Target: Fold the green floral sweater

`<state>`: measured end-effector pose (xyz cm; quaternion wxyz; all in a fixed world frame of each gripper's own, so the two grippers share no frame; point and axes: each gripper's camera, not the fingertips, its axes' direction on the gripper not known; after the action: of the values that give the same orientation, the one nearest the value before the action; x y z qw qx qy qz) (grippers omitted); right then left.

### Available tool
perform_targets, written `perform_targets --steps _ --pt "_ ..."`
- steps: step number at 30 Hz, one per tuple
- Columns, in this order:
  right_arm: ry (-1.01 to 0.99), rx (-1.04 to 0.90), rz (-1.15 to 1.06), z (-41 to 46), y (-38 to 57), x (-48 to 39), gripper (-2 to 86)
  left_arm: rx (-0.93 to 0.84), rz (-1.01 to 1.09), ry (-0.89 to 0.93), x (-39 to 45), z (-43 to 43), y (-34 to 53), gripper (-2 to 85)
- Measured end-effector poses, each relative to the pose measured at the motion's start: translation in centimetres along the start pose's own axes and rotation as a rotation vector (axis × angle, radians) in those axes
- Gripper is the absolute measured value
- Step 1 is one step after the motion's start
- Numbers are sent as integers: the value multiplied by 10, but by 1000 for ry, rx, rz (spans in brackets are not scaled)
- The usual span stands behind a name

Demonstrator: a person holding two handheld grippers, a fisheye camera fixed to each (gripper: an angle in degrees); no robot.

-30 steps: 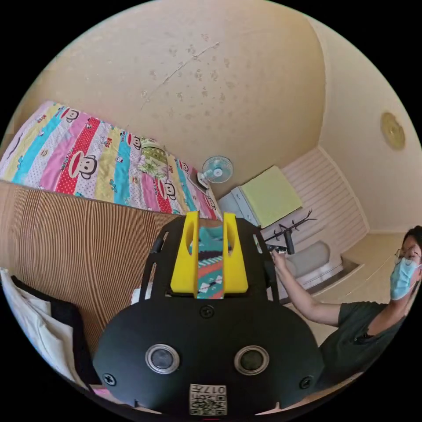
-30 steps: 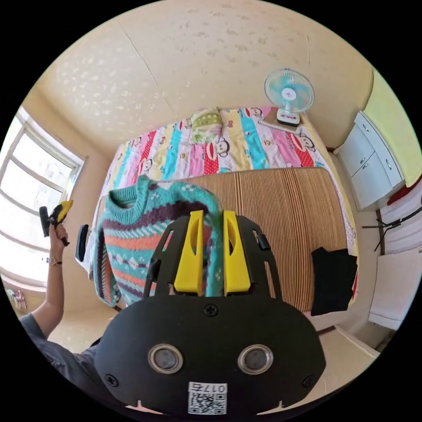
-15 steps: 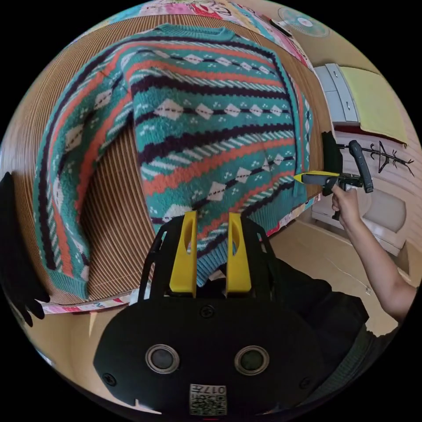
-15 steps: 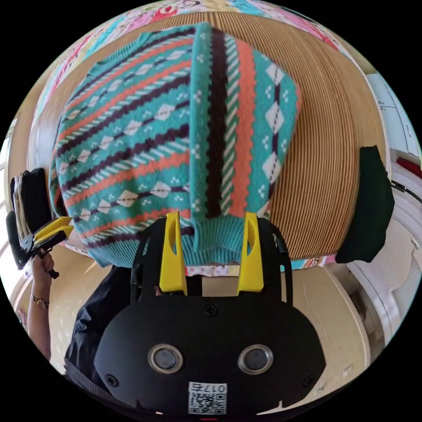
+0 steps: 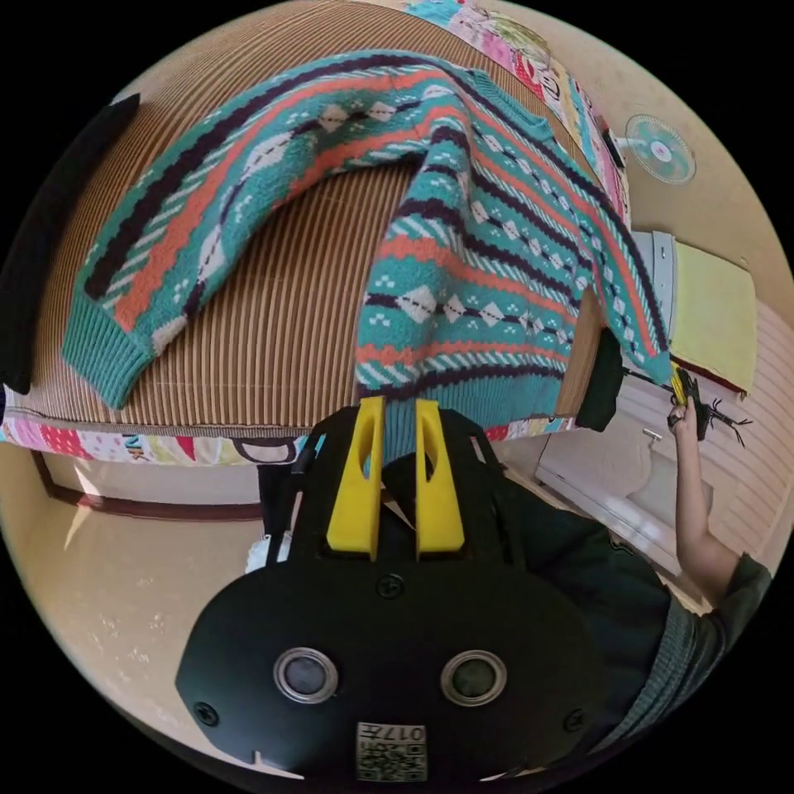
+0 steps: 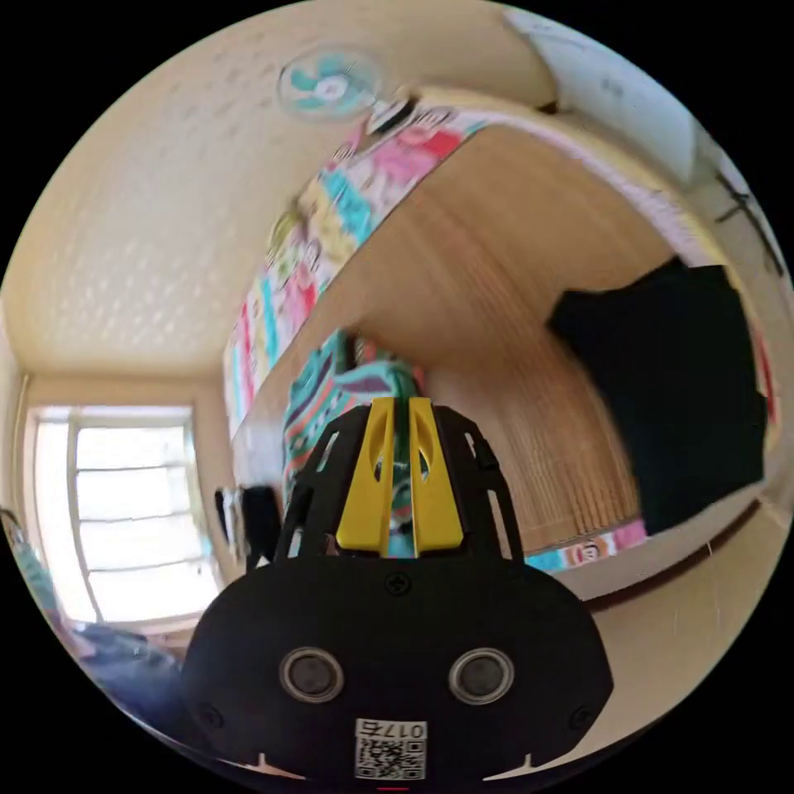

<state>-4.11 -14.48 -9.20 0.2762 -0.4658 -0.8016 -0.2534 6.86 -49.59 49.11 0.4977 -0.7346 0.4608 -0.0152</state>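
Note:
The green patterned sweater (image 5: 463,273) lies front-up on the ribbed bamboo mat (image 5: 281,331) of a bed, one sleeve (image 5: 207,207) spread out to the side. My left gripper (image 5: 395,413) is shut on the ribbed bottom hem at the mat's near edge. At the far right of the left gripper view, my right gripper (image 5: 680,387) holds the end of the other sleeve, lifted off the mat. In the blurred right gripper view, the right gripper (image 6: 395,413) has its jaws shut on a strip of teal sweater (image 6: 331,389) knit.
Black garments lie at both ends of the mat (image 5: 50,231) (image 6: 670,389). A striped cartoon bedsheet (image 6: 331,215) and a small fan (image 5: 659,149) sit beyond the mat. A cabinet with a yellow-green cloth (image 5: 711,314) stands to the right. A window (image 6: 132,513) is behind.
Half a second ago both grippers stood open at the hem and cuff; now both are shut on the sweater. The right sleeve has been lifted outward. Both cameras have swung.

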Motion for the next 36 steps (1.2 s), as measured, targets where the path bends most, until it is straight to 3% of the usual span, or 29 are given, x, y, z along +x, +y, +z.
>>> perform_targets --steps 1,3,4,9,16,18,21,26,30,32,35,36 --pt "127 210 101 -56 -4 14 20 16 -37 -6 -9 -9 0 66" --pt "231 401 181 -108 -3 24 20 40 -76 -11 -20 -21 -1 76" --pt "227 386 171 -115 -9 24 21 51 -100 -13 -24 -28 -4 81" --pt "299 -114 -96 0 -22 -25 18 86 -166 -28 -33 -30 -25 95" --pt "473 -635 -505 197 63 -116 6 -91 -121 -138 -44 6 -69 65" --pt "523 -747 -481 221 87 -112 5 -119 -101 -105 -50 6 -70 42" --pt "567 -616 -438 199 122 -103 5 -125 -63 -140 -59 -4 -58 27" --pt "477 -850 -341 177 162 -80 4 -142 -223 -147 -109 -17 -12 38" --pt "415 -909 -202 144 168 -54 3 97 -457 177 -169 -39 41 77" --pt "385 -940 -151 133 169 -43 3 400 -680 500 -213 -48 89 113" --pt "374 -950 -77 115 168 -29 2 690 -888 859 -251 -26 128 136" --pt "363 -939 -47 106 165 -26 2 724 -926 904 -255 -20 132 137"
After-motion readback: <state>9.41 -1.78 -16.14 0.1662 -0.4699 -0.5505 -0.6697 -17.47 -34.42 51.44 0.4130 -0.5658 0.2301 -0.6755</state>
